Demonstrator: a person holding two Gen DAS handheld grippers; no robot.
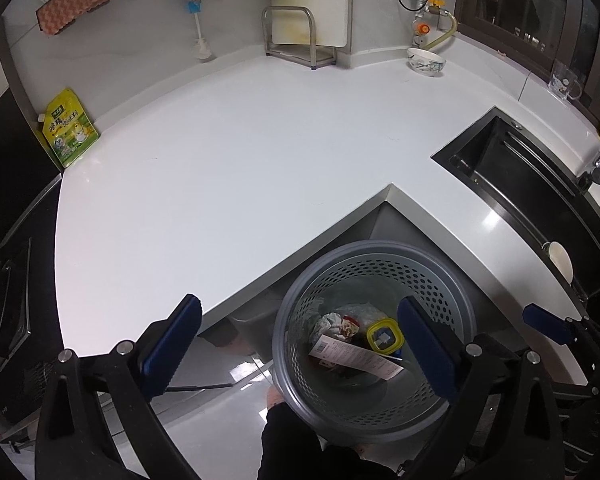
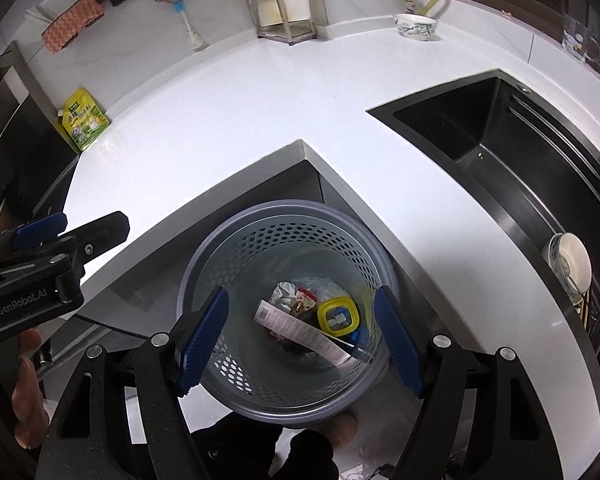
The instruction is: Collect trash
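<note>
**Right wrist: both claws empty above the bin**

Right wrist view shows the white counter [image 2: 228, 120] wrapping the grey bin [image 2: 236, 256] on the floor. Inside lie a receipt [image 2: 300, 330], a yellow lid [image 2: 338, 316] and what may be crumpled wrappers. The right gripper [image 2: 300, 340] and left gripper [image 1: 296, 348] gape wide, holding nothing.

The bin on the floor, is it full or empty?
Neither: the bin holds a little trash at the bottom, a receipt, a yellow lid and crumpled wrappers. Its holed walls are mostly bare.
</note>
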